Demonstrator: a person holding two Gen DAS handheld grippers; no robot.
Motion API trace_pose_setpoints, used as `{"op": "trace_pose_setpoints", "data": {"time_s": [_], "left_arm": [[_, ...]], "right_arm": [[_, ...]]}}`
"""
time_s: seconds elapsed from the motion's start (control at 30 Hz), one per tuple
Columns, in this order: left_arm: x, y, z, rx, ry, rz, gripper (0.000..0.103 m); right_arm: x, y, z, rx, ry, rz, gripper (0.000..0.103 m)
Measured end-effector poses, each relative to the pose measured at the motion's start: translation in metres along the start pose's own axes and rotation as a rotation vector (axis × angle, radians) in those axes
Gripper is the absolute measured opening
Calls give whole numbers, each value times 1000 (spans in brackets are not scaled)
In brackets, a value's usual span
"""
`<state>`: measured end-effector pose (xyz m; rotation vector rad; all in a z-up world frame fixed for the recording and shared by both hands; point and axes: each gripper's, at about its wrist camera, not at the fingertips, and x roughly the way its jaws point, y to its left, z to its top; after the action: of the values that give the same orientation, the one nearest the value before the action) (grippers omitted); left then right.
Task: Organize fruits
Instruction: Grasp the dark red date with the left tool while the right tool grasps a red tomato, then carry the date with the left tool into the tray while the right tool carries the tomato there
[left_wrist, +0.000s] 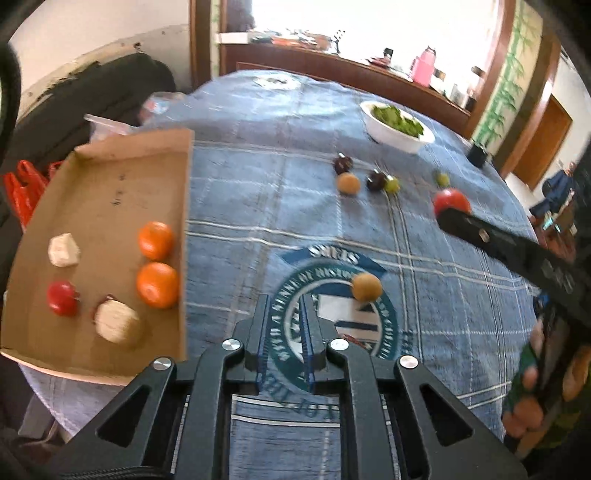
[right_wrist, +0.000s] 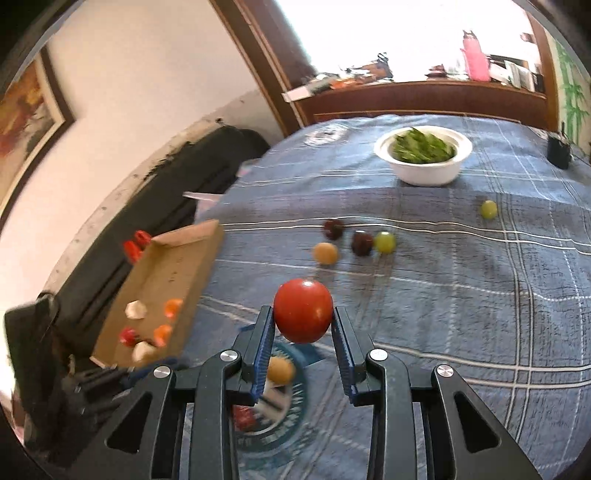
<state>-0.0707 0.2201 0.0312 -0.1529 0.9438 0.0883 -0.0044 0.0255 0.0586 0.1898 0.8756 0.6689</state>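
Observation:
My right gripper (right_wrist: 303, 314) is shut on a red tomato (right_wrist: 303, 311) and holds it above the blue plaid tablecloth; it also shows in the left wrist view (left_wrist: 451, 201). My left gripper (left_wrist: 285, 301) is shut and empty, just right of the cardboard tray (left_wrist: 110, 184). The tray holds two oranges (left_wrist: 157, 266), a small red fruit (left_wrist: 62, 298) and two pale pieces (left_wrist: 117, 321). A tan round fruit (left_wrist: 366, 287) lies just ahead of my left gripper. Two dark fruits (right_wrist: 362, 242), a tan one (right_wrist: 325, 253) and two green grapes (right_wrist: 385, 242) lie further back.
A white bowl of green leaves (right_wrist: 424, 153) stands at the back of the table. A small black box (right_wrist: 558, 150) sits at the far right edge. A black bag (left_wrist: 92, 96) and red plastic (left_wrist: 22, 188) lie left of the tray. A small red thing (right_wrist: 244, 416) lies under my right gripper.

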Motion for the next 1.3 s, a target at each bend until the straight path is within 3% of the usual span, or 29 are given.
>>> {"op": "trace_pose_setpoints", "data": {"time_s": [0.23,0.37,0.5,0.57,0.63,0.73,0.77,0.8,0.83,1.0,1.3], "left_arm": [[-17,23,7,-39,-53,35,9],[-14,16,1,-25,-12,-28,9],[0,-14,-12,44,34,-61,30],[9,-30,-17,80,61,-85,32],[18,-44,-21,118,88,-86,47],[36,-53,-25,143,102,-12,46],[42,-53,-27,143,116,0,40],[47,-51,-29,131,132,-14,27],[47,-48,-31,119,136,-41,25],[32,-46,-35,149,79,33,25],[0,13,2,33,-34,175,25]], "right_arm": [[-12,19,-7,-28,-10,27,32],[-14,18,-10,-25,-9,25,32],[-15,13,-15,-15,0,15,32],[-16,9,-17,-8,5,8,32],[-17,4,-20,2,10,4,32],[-20,-2,-22,14,8,-3,32],[-21,-4,-22,18,7,-4,32],[-22,-5,-23,21,4,-7,32],[-23,-7,-23,23,2,-11,32],[-25,-9,-21,34,-4,-15,32],[-21,12,-17,-1,-2,20,32]]}}
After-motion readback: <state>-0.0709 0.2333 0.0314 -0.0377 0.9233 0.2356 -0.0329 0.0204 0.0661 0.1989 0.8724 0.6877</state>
